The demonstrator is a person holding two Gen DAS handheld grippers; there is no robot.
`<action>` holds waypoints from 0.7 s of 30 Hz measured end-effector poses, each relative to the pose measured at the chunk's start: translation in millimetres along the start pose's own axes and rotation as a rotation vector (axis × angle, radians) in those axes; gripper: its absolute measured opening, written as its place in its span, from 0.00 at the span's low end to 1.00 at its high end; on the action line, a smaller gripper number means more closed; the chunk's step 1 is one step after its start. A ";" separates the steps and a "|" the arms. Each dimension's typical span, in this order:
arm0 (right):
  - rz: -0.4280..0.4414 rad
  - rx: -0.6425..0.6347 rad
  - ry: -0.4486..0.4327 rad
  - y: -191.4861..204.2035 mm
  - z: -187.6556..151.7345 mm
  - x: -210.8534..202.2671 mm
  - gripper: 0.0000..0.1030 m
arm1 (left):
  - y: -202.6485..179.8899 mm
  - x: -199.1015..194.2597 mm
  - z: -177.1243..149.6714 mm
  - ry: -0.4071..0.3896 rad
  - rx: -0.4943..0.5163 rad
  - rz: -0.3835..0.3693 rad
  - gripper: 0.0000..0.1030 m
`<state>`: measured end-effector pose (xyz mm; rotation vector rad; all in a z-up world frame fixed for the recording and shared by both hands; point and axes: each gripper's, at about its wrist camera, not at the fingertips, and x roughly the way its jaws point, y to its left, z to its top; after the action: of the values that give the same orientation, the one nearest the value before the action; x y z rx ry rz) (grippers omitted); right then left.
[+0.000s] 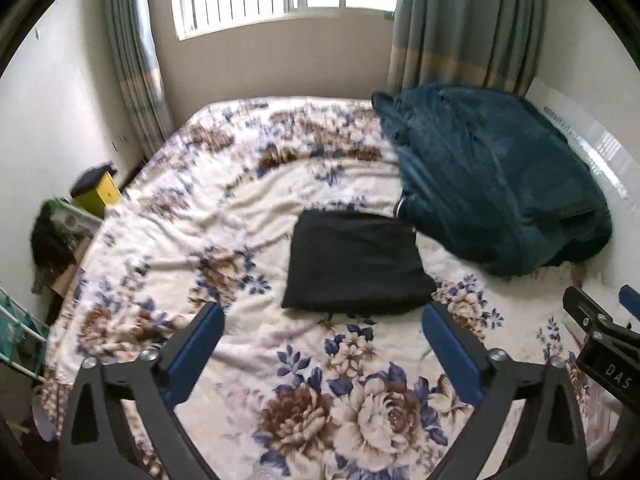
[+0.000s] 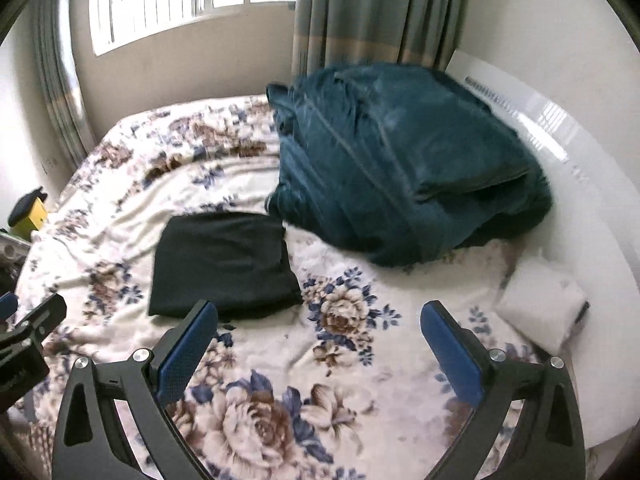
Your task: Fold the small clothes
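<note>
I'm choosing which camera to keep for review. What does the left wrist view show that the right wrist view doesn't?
Only the left wrist view shows the clutter by the bed's left side and a green rack.

Only the right wrist view shows a small white folded item near the bed's right edge.

Both show the folded black garment on the floral bedspread, the teal blanket, the yellow box, and both grippers open: left gripper, right gripper.

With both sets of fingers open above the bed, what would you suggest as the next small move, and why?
Probably keep both clear and stop. The black folded cloth already lies as a flat, neat rectangle on the floral bedspread, and the left gripper and right gripper hold nothing. No other small garment that needs folding is visible.
</note>
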<state>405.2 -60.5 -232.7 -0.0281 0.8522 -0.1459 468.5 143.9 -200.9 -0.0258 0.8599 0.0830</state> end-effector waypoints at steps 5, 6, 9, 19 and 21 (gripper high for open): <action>0.011 -0.012 -0.072 -16.2 -0.2 -100.0 1.00 | -2.7 -87.7 -0.2 -0.045 -0.013 -0.009 0.99; 0.018 -0.009 -0.083 -21.6 -0.6 -123.7 1.00 | -3.2 -101.1 -0.5 -0.050 -0.013 -0.011 0.99; 0.045 0.005 -0.101 -33.2 -0.3 -170.1 1.00 | -4.5 -142.0 -0.2 -0.074 -0.016 -0.007 0.99; 0.081 -0.023 -0.174 -51.2 -15.5 -283.7 1.00 | -2.3 -223.0 -15.8 -0.146 -0.034 -0.010 0.99; 0.084 -0.025 -0.182 -53.5 -18.7 -295.5 1.00 | -1.0 -231.3 -20.1 -0.150 -0.035 -0.013 0.99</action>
<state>193.1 -71.6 -19.5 -0.0285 0.6727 -0.0530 303.2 127.2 -38.8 -0.0572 0.7082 0.0871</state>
